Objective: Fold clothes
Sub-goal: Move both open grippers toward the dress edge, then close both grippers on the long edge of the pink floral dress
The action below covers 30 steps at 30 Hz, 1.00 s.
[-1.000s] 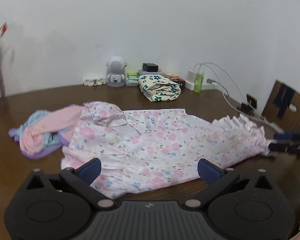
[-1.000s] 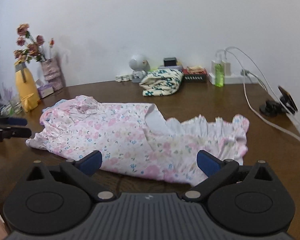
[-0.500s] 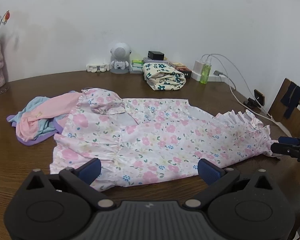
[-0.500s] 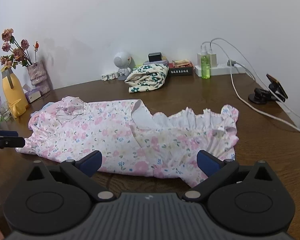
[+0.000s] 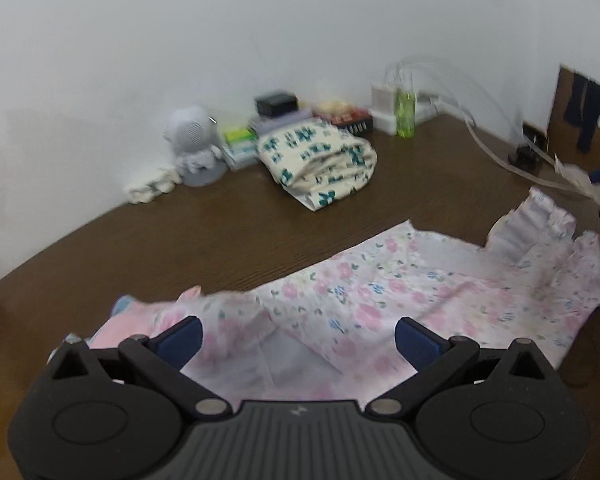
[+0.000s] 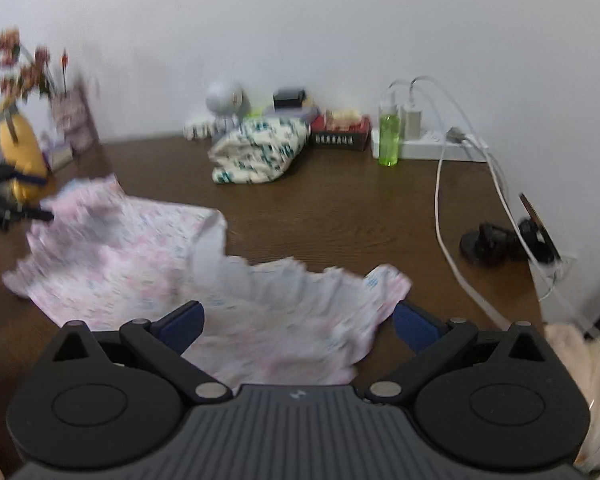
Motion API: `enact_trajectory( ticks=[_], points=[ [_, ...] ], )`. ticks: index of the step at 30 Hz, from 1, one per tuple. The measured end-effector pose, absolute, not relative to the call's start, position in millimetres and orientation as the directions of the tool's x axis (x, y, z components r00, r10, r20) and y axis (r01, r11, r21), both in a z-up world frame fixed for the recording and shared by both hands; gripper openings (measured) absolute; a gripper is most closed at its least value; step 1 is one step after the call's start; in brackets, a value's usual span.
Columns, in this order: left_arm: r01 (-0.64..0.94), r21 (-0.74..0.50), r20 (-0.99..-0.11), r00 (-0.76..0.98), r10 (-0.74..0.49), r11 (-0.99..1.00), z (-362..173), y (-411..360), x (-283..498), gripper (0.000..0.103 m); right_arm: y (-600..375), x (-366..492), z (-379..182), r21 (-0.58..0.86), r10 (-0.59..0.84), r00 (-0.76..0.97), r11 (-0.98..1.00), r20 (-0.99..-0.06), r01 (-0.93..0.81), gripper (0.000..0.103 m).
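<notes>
Left wrist view shows a pink floral dress [image 5: 380,300] spread flat on a dark wooden bench [image 5: 220,232], lying directly ahead of and partly under the left claw [image 5: 298,334], whose two blue-tipped fingers are spread wide with nothing between them but cloth below. The dress's long axis runs left to right across the bench: its bodice and sleeve end sits near the left claw, and its ruffled hem [image 5: 548,232] reaches to the right. In the right wrist view the same dress [image 6: 148,256] lies ahead, with the ruffled hem [image 6: 324,292] just in front of the right claw [image 6: 298,326], also spread wide and empty. Each claw therefore looks nearest to its own end of the garment, which suggests a lengthwise or crosswise fold could start from either end. A second pink and blue garment [image 5: 120,320] peeks out at the left end, touching the dress. Bare bench lies on the far side of the dress, giving open room to fold away from the person. Farther back near the wall sit a folded cream cloth with teal flowers [image 5: 320,160], a small white robot figure [image 5: 192,140], a green bottle [image 5: 405,114] and white cables [image 6: 444,208]; a yellow vase of flowers [image 6: 18,148] stands at the far left. Both views are blurred.
</notes>
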<state>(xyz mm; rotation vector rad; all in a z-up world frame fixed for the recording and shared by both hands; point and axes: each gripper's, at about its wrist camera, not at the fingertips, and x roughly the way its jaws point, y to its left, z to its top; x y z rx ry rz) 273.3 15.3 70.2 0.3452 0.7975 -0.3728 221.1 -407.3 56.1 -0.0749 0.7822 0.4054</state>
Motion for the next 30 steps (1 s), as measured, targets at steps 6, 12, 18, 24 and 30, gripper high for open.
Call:
enact_trajectory(
  ticks=[6, 12, 18, 24, 30],
  points=[
    [0.606, 0.189, -0.836, 0.512, -0.196, 0.773, 50, 2, 334, 0.086, -419, 308, 40, 0.132, 0.342, 0.421, 0.882, -0.840, -0.452, 0.102],
    [0.739, 0.232, -0.889, 0.425, -0.170, 0.633, 32, -10, 368, 0.068, -397, 346, 31, 0.071, 0.329, 0.272, 0.745, -0.904, -0.664, 0.098],
    [0.785, 0.189, -0.923, 0.346, -0.165, 0.590, 20, -15, 397, 0.064, -378, 373, 20, 0.061, 0.286, 0.183, 0.674, -0.941, -0.736, 0.082],
    [0.830, 0.125, -0.951, 0.256, -0.171, 0.543, 10, -22, 411, 0.059, -365, 386, 8, 0.122, 0.310, 0.098, 0.617, -0.946, -0.777, 0.066],
    [0.857, 0.051, -0.963, 0.179, -0.204, 0.513, 9, -23, 414, 0.039, -358, 392, 11, 0.171, 0.347, 0.047, 0.570, -0.937, -0.804, 0.028]
  ],
)
